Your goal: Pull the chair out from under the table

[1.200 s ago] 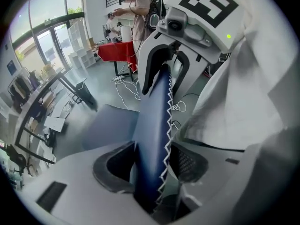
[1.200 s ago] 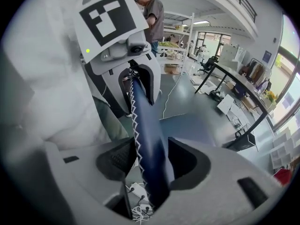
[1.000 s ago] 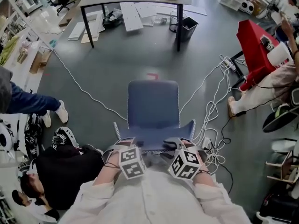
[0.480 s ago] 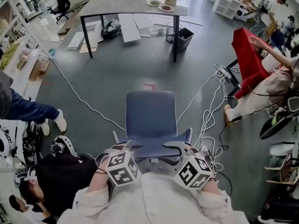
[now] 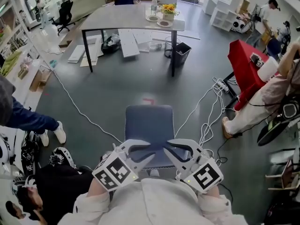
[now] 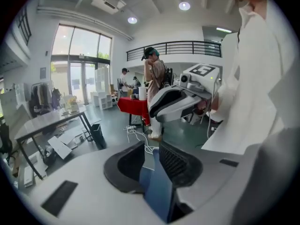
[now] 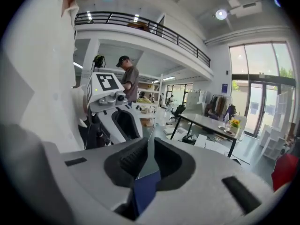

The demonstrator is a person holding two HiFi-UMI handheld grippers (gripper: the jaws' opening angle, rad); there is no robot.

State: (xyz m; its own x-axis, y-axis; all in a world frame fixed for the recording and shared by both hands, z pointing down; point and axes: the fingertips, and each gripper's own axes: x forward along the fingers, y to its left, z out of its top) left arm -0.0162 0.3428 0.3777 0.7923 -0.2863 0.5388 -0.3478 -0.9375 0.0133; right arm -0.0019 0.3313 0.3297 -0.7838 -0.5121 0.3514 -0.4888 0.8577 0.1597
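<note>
Nearest, the white left gripper and white right gripper hover side by side above the near end of a blue padded chair. Both jaws are closing to narrow gaps and pinch nothing. The chair stands on the grey floor with its long axis running straight away from the person. Its far edge faces a grey counter and is well apart from it.
</note>
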